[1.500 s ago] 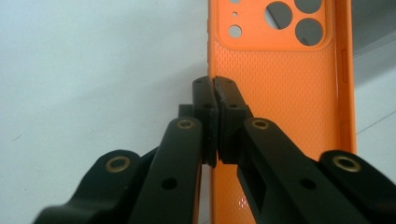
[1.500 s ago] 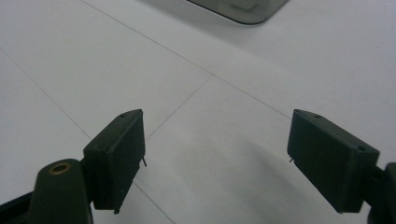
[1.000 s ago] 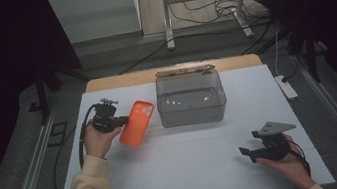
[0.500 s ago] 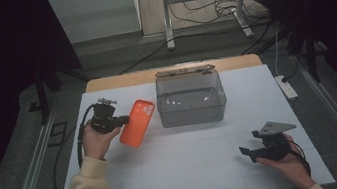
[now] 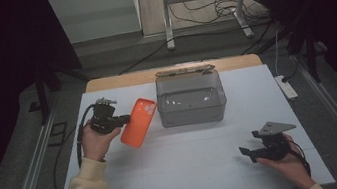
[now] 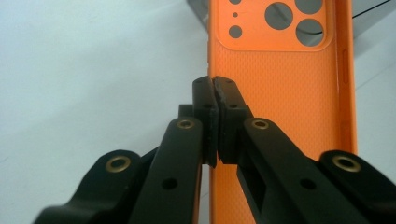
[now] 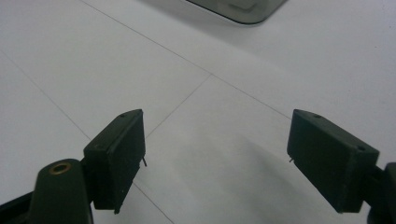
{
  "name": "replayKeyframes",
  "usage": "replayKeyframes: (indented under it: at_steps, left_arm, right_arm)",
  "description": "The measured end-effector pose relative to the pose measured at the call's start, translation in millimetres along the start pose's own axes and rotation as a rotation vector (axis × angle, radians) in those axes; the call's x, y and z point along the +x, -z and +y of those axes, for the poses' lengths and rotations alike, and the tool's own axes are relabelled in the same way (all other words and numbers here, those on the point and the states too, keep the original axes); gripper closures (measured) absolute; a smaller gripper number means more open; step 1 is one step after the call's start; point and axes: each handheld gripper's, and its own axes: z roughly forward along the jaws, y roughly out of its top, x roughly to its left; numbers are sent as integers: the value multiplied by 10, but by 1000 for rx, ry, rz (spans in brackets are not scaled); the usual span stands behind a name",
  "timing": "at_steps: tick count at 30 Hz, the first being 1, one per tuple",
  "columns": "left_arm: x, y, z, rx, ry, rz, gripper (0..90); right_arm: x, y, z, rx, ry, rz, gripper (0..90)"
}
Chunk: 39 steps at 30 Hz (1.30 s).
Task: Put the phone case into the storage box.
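left claw [image 6: 214, 100]: clamped on edge of orange phone case [image 5: 138, 122], held left of grey bin | grey bin [image 5: 191, 99]: on desk [image 5: 193, 171] (lid shut, contents cannot be told) | right claw [image 7: 215, 161]: jaws apart, nothing between, over bare desk

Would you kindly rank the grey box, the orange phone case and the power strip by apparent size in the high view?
1. grey box
2. orange phone case
3. power strip, farther off, so its rank is less sure

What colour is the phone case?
Orange, the phone case has a fine dotted texture inside. The left gripper view shows it best.
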Motion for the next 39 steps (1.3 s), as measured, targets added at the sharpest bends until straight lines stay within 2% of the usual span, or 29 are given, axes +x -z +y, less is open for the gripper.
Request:
replayKeyframes:
  at_steps: [18,39]
  left_arm:
    - [-202,66,35,-39,-58,-31,883]
    - [-323,86,56,-53,-105,-56,883]
  right_arm:
    - [0,8,3,-8,0,-1,195]
    - [-2,6,2,-8,-6,4,196]
